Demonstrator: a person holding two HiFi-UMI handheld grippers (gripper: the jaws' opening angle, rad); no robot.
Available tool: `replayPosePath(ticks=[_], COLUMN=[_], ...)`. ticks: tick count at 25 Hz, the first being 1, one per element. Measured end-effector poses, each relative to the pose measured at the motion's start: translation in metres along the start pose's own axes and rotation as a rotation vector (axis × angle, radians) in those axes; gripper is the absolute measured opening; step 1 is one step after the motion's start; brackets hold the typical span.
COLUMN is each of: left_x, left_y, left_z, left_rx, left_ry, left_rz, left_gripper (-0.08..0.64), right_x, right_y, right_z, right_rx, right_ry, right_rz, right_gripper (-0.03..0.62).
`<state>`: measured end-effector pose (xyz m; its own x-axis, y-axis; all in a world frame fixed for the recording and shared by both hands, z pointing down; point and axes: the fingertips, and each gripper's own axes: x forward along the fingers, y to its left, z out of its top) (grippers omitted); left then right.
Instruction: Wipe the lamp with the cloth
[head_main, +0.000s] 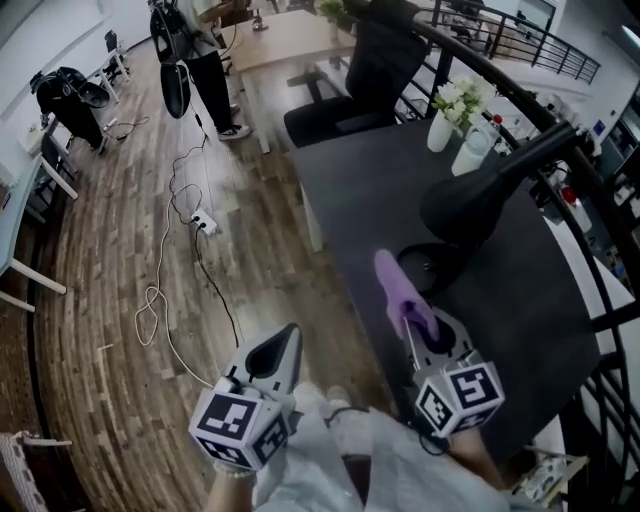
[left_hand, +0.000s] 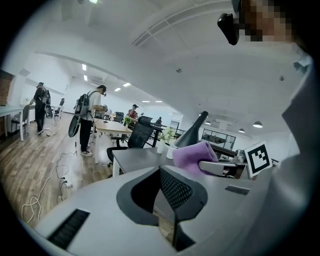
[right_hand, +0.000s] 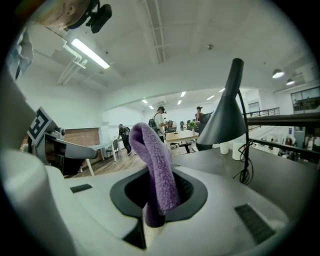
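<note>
1. The bench (head_main: 345, 185) is a dark top that takes up the right of the head view, with wooden floor (head_main: 110, 300) and loose cables to its left. An office chair (head_main: 345, 85) and white vases of flowers (head_main: 441, 128) stand at its far end.
2. The lamp (head_main: 470, 200) is black and stands on the bench ahead of the person. Its cone shade hangs from a slanted arm over a round base. In the right gripper view the shade (right_hand: 225, 120) is up and to the right of the tongs, apart from them.
3. The left tongs (head_main: 283, 352) hang out over the floor beside the bench edge. Their own view shows the jaws drawn together with nothing between them (left_hand: 167, 192).
4. The right tongs (head_main: 425, 330) are over the bench, just short of the lamp base, and are clamped on the cloth.
5. The cloth (right_hand: 157, 170) is purple and fleecy. It stands up out of the right jaws as a folded loop, pointing toward the lamp (head_main: 398, 290).
6. Progress, as I judge it: the cloth is in hand and near the lamp, but no view shows it touching. All the wiping of shade, arm and base looks left to do.
</note>
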<state>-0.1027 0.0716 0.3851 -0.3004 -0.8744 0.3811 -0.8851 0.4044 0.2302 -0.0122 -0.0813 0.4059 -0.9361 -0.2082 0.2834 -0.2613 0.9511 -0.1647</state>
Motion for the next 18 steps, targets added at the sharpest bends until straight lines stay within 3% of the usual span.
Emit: replayPosePath(ticks=[6, 11, 18], left_x=[0.029, 0.065, 0.098], left_y=[-0.010, -0.020, -0.018], left_z=[0.003, 0.020, 0.052], left_rx=[0.019, 0.049, 0.110], left_ry=[0.036, 0.038, 0.034], left_rz=[-0.099, -0.208, -0.339], left_gripper=[0.011, 0.011, 0.011], right_x=[-0.019, -0.038, -0.060], right_y=[-0.049, -0.103, -0.157], right_z=[-0.007, -0.017, -0.010], right_rx=[0.050, 0.110, 0.292], right_ry=[0.004, 0.029, -0.055], right_rz=[-0.201, -0.433, -0.712], right_gripper=[0.051, 0.051, 0.051])
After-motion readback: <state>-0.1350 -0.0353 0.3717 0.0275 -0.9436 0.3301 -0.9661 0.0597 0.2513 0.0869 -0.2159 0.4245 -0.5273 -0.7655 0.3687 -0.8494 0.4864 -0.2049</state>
